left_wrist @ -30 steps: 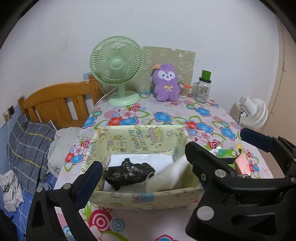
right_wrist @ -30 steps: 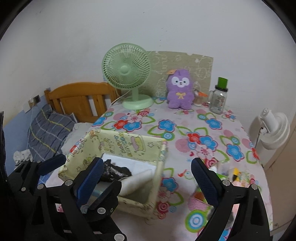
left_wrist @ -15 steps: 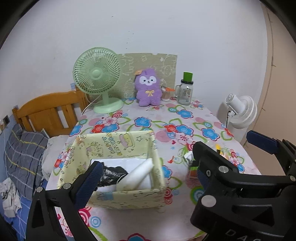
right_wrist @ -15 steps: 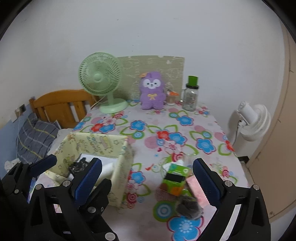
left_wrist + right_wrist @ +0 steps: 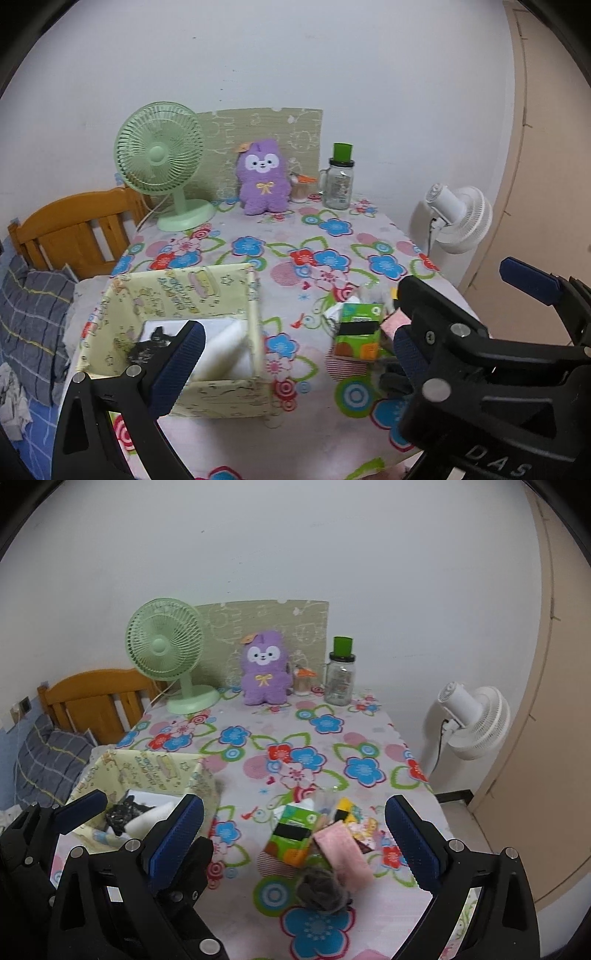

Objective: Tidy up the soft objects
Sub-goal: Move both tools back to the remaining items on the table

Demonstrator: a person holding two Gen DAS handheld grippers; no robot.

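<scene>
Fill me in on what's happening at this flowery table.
A person is sorting soft items with two handheld grippers. Both the left gripper and the right gripper are open and empty. The pale yellow fabric storage box already holds a crumpled black item and a white roll. A pink folded cloth, a grey fluffy ball and a green tissue pack wait on the tablecloth.

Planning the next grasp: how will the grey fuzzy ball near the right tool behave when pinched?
The grey fuzzy ball looks fluffy, so it probably squashes and weighs little. Being roundish, it may roll if nudged. Its fuzzy surface should grip the open right tool well.
</scene>
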